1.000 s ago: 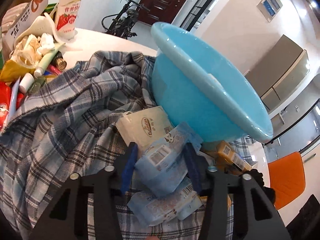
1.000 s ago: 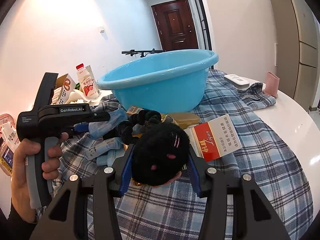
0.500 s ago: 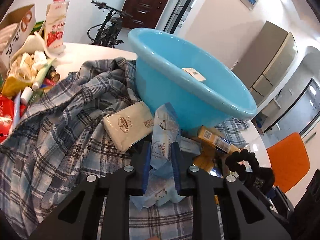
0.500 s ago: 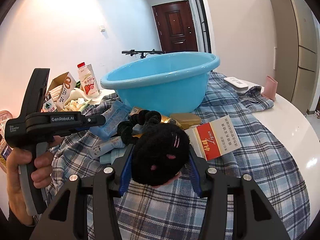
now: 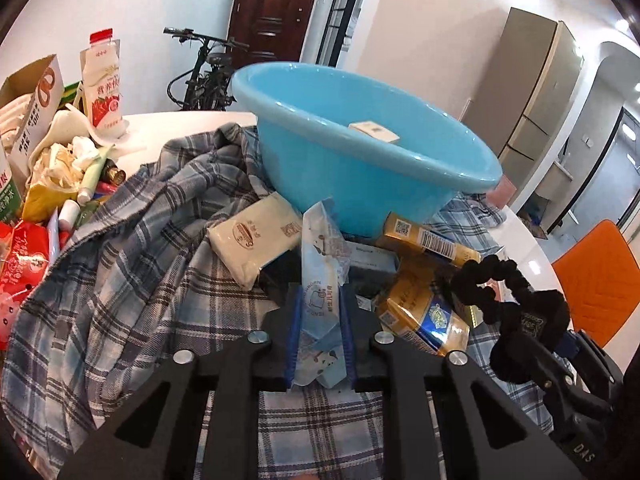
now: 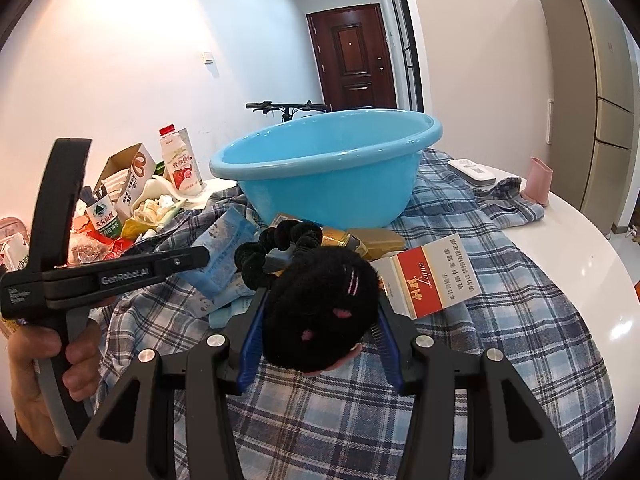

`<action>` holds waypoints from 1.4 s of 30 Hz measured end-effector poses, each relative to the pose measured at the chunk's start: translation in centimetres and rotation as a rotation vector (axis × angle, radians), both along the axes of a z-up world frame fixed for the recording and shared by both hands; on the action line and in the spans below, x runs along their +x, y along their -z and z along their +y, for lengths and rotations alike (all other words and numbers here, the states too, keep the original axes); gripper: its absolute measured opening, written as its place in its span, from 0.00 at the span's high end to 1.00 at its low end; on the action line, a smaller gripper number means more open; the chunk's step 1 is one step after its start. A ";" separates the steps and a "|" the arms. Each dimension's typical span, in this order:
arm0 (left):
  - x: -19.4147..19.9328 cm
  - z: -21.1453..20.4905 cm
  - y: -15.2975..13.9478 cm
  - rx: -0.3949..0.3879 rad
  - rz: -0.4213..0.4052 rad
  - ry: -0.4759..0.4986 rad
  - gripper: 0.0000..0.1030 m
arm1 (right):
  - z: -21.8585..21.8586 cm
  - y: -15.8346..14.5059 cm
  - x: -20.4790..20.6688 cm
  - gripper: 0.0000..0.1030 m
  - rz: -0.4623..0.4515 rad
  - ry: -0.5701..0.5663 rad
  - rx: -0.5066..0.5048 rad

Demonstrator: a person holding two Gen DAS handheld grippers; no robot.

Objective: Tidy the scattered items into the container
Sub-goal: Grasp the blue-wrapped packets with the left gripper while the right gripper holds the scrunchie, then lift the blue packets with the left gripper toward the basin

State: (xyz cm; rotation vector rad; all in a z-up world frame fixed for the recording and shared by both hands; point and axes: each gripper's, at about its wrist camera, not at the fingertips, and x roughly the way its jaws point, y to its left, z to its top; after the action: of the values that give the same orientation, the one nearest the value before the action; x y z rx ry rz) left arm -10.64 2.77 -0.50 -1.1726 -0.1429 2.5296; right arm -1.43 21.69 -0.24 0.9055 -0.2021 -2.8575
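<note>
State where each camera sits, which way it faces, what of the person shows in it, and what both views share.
Left wrist: on the left gripper, angled down at the blue basin; its fingers pinch a light blue packet; no hand shows.
Right wrist: on the right gripper, facing the basin; its fingers grip a black plush toy; the person's left hand shows.
Shared: basin, plaid cloth, black scrunchie.

- the right tongs (image 6: 320, 332) grip a black fuzzy toy (image 6: 320, 312) with pink marks, a black scrunchie (image 6: 276, 252) looped at its top.
- the blue basin (image 6: 328, 176) stands behind on a plaid cloth (image 6: 500, 320) over the white table (image 6: 592, 248).
- a red-and-white carton (image 6: 430, 276) lies just right of the toy.
- a hand (image 6: 48, 376) at left holds the left tongs (image 6: 192, 258), pinching a pale blue packet (image 6: 228, 256).
</note>
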 end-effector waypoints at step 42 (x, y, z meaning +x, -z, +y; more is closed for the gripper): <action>-3.4 -0.9 3.5 -0.014 -0.014 -0.047 0.01 | -0.7 0.5 -0.1 0.47 -0.020 -0.018 0.000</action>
State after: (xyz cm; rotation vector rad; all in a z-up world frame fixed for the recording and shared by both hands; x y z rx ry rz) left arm -14.03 1.88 -3.98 -1.2061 -0.1578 2.5673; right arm -1.53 21.00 -0.71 0.9314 -0.1946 -2.8335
